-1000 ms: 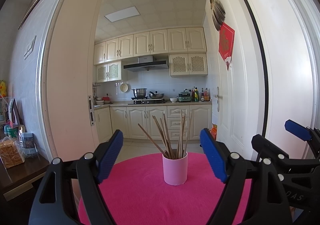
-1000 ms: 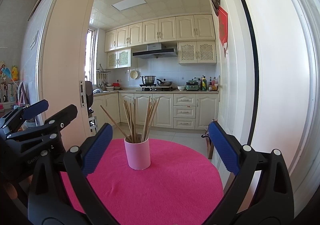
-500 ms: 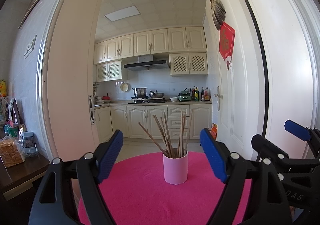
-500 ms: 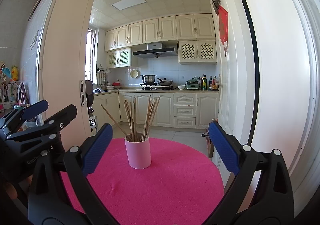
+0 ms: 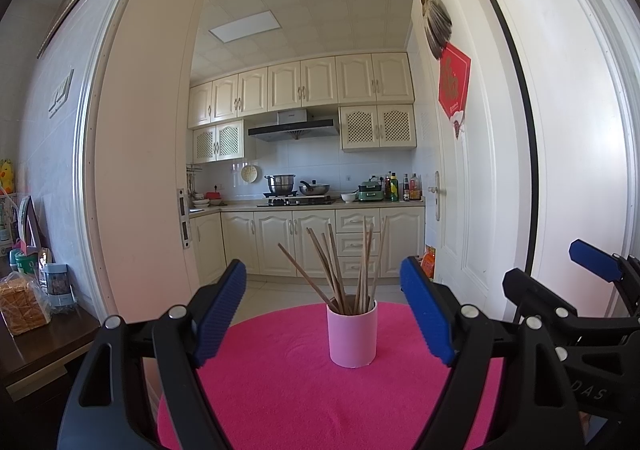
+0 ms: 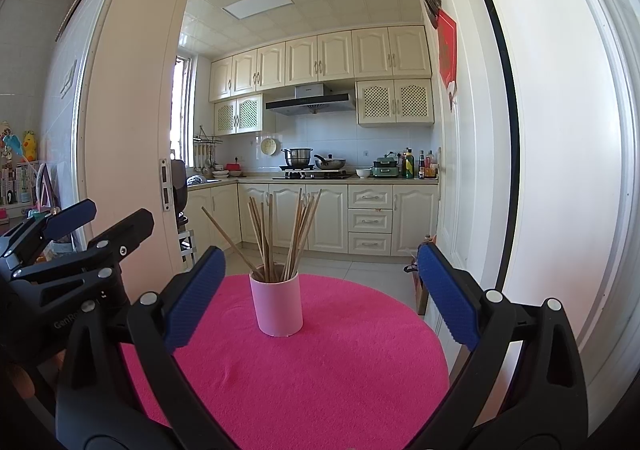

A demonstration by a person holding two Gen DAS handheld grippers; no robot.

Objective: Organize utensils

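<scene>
A pink cup (image 5: pixel 352 334) stands upright on a round table with a magenta cloth (image 5: pixel 304 398). Several wooden chopsticks (image 5: pixel 340 270) stand in it, fanned out. My left gripper (image 5: pixel 324 298) is open and empty, held back from the cup with the cup between its blue pads. My right gripper (image 6: pixel 320 282) is open and empty, also short of the cup (image 6: pixel 277 306), whose chopsticks (image 6: pixel 280 238) show here too. Each gripper appears in the other's view: the right one (image 5: pixel 560 290) at right, the left one (image 6: pixel 96 226) at left.
A dark side table (image 5: pixel 36 346) with a bread bag and jars stands at left. A white door (image 5: pixel 452 170) stands open at right. Behind the table an open doorway leads to a kitchen with cream cabinets (image 5: pixel 304 238).
</scene>
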